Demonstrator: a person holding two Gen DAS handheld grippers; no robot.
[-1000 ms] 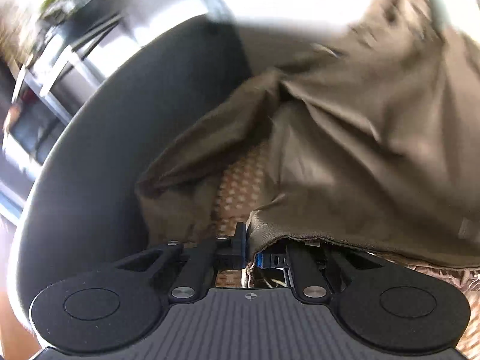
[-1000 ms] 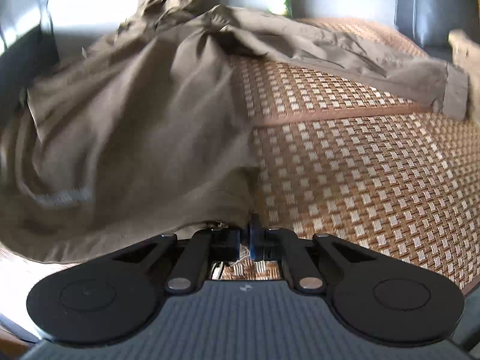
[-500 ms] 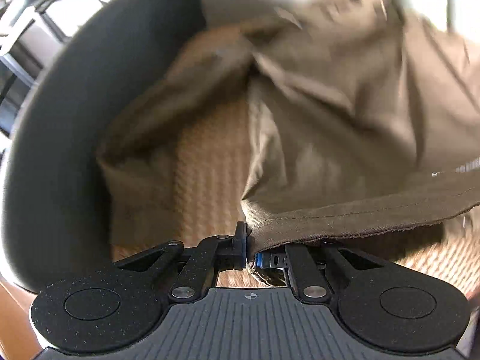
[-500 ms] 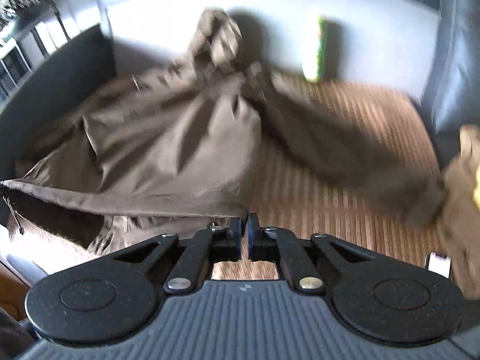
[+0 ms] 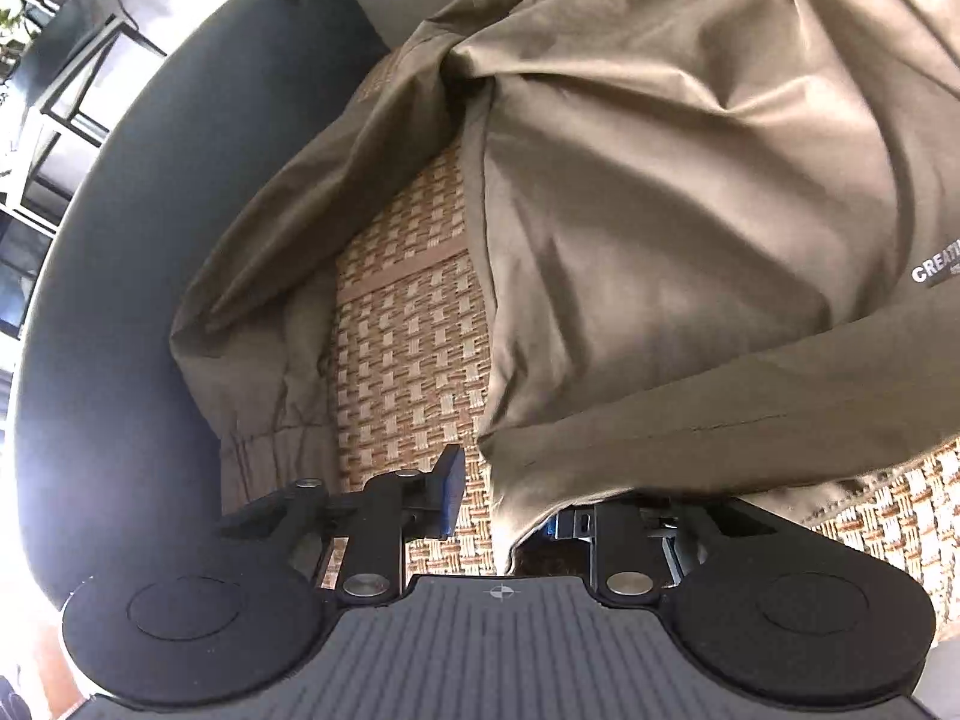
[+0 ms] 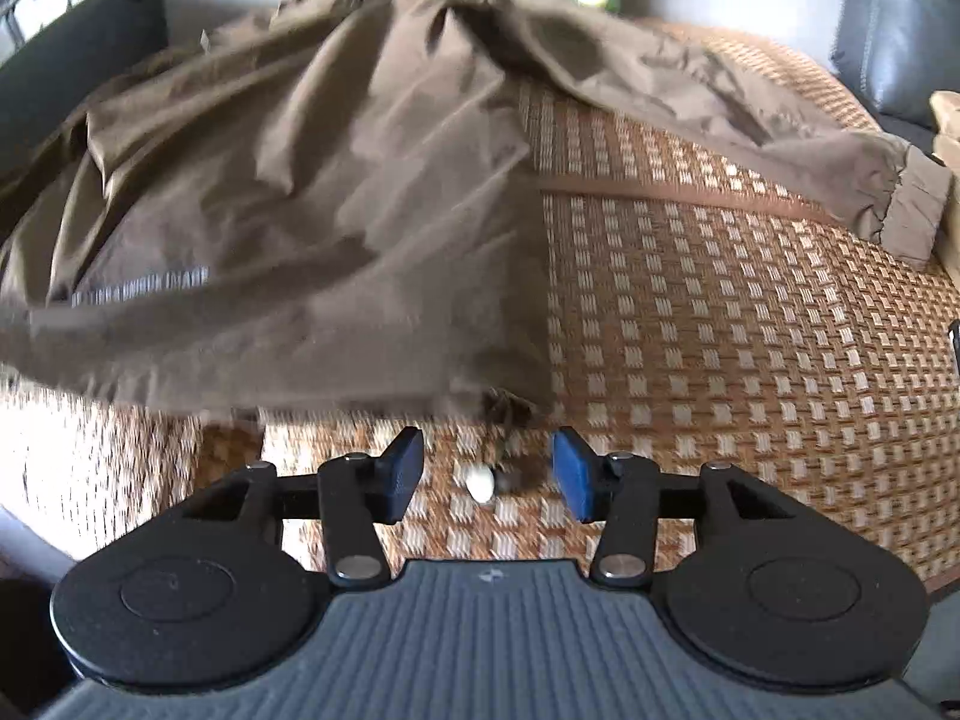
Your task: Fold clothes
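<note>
Now the brown jacket [image 6: 312, 192] lies spread on the woven mat [image 6: 750, 324] that covers the seat of a dark sofa [image 5: 150, 240].

The right gripper [image 6: 487, 477] has its two blue pads [image 6: 403, 468] apart, and its jaws are opening. Nothing is squeezed between them. The bottom edge of the jacket sits just past the tips. A thin cord with a small white end bead [image 6: 480, 483] lies on the mat between the two pads. One sleeve [image 6: 780, 138] stretches out to the right, and its cuff ends near the grey cushion [image 6: 900, 24].

The left gripper [image 5: 510, 504] is opening its jaws too. Its left pad [image 5: 449, 495] stands free over the mat. The corner of the jacket hangs down over the other finger and hides most of it. The pads do not pinch the cloth. The other sleeve [image 5: 288, 252] lies along the dark sofa arm. White letters [image 5: 933, 269] show on the jacket near the right edge of the left view.
</note>
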